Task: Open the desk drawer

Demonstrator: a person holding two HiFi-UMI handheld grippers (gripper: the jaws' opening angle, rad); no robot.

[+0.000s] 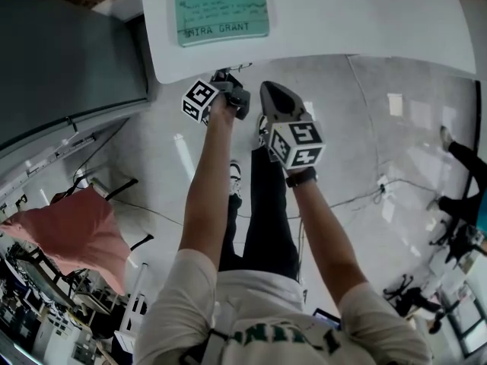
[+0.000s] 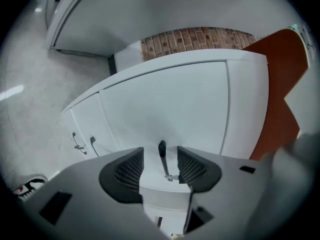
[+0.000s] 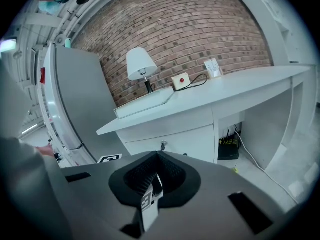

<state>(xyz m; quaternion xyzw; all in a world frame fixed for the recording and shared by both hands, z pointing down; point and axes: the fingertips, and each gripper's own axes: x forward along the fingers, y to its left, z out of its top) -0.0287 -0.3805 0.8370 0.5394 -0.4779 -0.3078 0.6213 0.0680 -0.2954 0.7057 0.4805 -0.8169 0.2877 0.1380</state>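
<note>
Left gripper view: the left tool (image 2: 160, 152), wide open, straddles the drawer handle (image 2: 163, 162)

The worktop (image 3: 240, 91) and the drawer front (image 2: 165, 119) are seen as smooth, matt white board. Its handle (image 2: 162, 156) is dark, possibly metal. The brick wall (image 3: 190, 29) is rough, and the pale floor (image 1: 365, 143) is glossy. The pads (image 2: 131, 170) of the left gripper (image 2: 161, 166) are ribbed and matt black.

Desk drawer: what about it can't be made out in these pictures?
Head view: drawer front hidden under the desktop.
Right gripper view: drawer small, its lower edge cut off by the right gripper.
Left gripper view: handle stands between the open jaws of the left gripper; how deep, unclear.
</note>
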